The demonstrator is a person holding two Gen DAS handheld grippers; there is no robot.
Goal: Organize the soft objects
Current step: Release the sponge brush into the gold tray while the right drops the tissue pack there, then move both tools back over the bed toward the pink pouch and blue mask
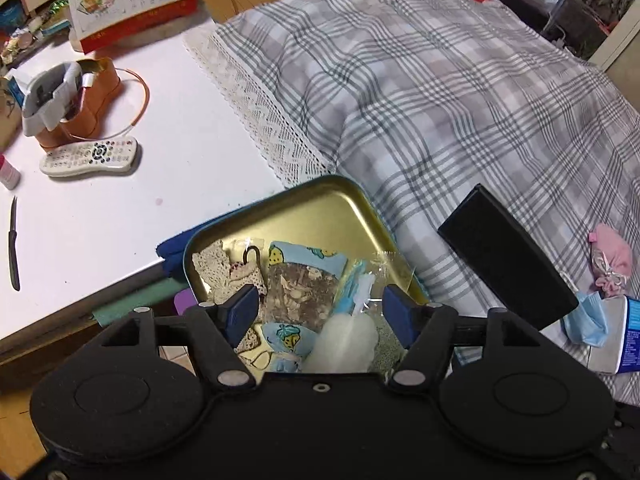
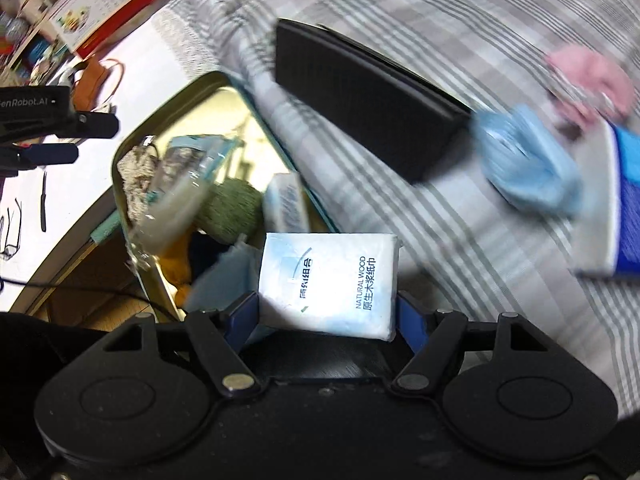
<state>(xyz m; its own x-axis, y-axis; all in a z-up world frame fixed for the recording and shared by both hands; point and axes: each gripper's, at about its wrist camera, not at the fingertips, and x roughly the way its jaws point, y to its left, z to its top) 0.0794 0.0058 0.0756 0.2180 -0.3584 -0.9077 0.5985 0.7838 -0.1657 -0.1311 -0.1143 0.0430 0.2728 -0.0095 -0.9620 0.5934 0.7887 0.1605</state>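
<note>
The right gripper [image 2: 328, 312] pinches a tissue pack [image 2: 329, 283] between its blue fingers [image 2: 408, 320], just right of the gold tin [image 2: 132, 136]. The left gripper [image 1: 316, 312] hangs with fingers spread, empty, over the tin's [image 1: 320, 204] cloth scraps [image 1: 300, 292]. Farther right on the plaid bedcover [image 1: 420, 80] lie a black box [image 1: 504, 260] and a blue face mask [image 2: 528, 160].

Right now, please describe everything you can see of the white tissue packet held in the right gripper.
The white rectangular tissue packet in soft plastic wrap has pale blue shading, the dark print "NATURAL WOOD" and Chinese characters. It looks full and unopened. The right gripper clamps it, one blue finger pressing each of two opposite sides. It hangs in the air, slightly tilted, at the near corner of the gold rectangular metal tin, beside the grey plaid bedcover.
</note>
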